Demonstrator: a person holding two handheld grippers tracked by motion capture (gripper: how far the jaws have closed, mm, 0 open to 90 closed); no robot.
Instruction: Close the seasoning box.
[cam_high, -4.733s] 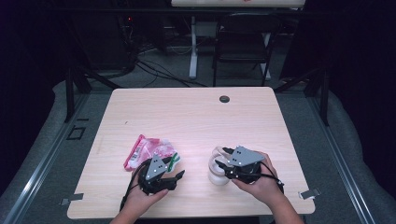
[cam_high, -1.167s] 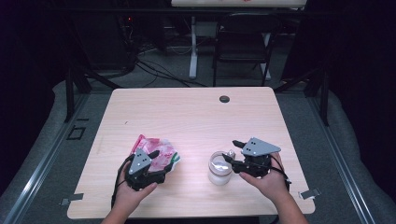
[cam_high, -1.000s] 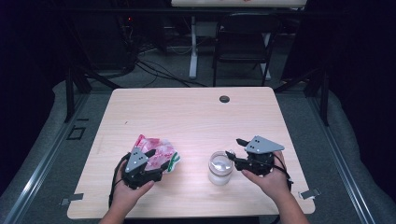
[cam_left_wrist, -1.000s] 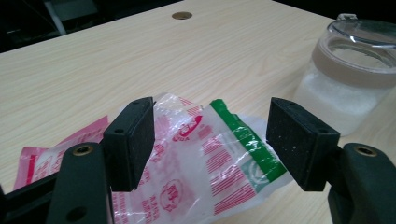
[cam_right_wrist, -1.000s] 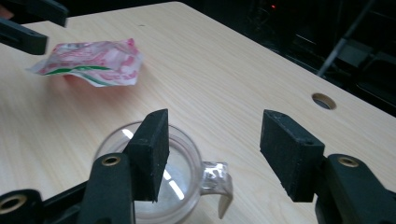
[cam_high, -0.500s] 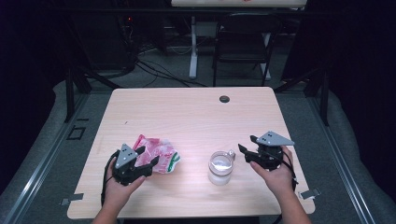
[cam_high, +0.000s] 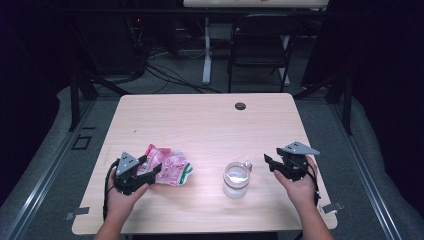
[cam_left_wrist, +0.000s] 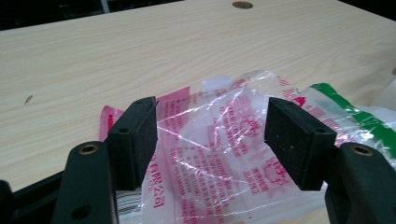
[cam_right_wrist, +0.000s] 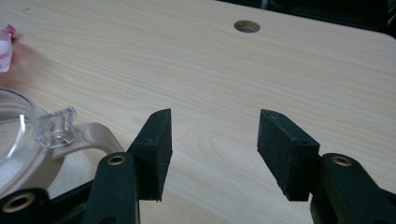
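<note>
Now both hands have drawn back from the cup (cam_high: 236, 178), which stands alone on the bench (cam_high: 210, 125), its clear lid on. Earlier the right tool (cam_high: 271, 163) was at the cup; it now sits well right of the cup, jaws wide and empty after easing in slightly. Left of the cup, the left tool (cam_high: 153, 169) has slid outward, jaws apart over the crinkled pink-and-green plastic bag (cam_high: 169, 165), not pinching it

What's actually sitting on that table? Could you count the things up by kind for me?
Crumpled clear plastic bags with pink, red and green print: 1
Clear lidded containers with a beige handle: 1
Hand-held black two-jaw grippers: 2, left and right
Total: 4
</note>
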